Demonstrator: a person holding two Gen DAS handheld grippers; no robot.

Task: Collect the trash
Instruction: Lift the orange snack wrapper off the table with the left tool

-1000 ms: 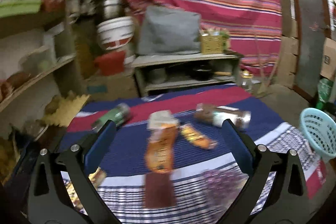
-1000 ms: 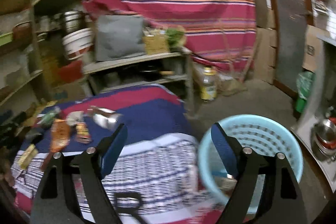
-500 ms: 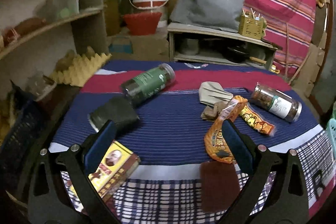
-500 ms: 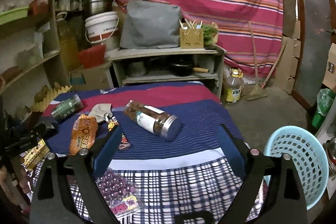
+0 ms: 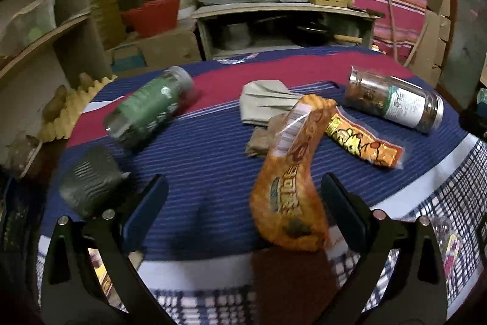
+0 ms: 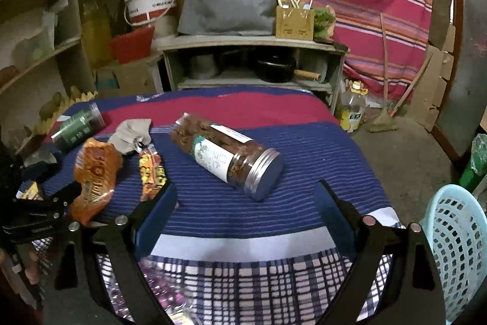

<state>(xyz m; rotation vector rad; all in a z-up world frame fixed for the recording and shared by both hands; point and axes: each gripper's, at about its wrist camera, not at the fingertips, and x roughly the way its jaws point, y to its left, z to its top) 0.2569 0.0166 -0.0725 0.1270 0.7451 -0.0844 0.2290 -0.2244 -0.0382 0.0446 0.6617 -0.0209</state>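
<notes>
Left gripper: fingers spread wide, nothing pinched; it hangs over the near part of the table.
Right gripper: fingers spread wide, empty, over the table's near right part.
Orange snack bag: crumpled, lying toward the near edge, its lower end just inside the left gripper's right finger.
Yellow wrapper: flat beside the orange bag, toward the right edge.
Clear jar: on its side, metal lid toward the near right corner.
Green jar: on its side near the far left edge.
Grey cloth: mid-table, behind the bag.
Blue basket: on the floor off the table's right edge.
</notes>
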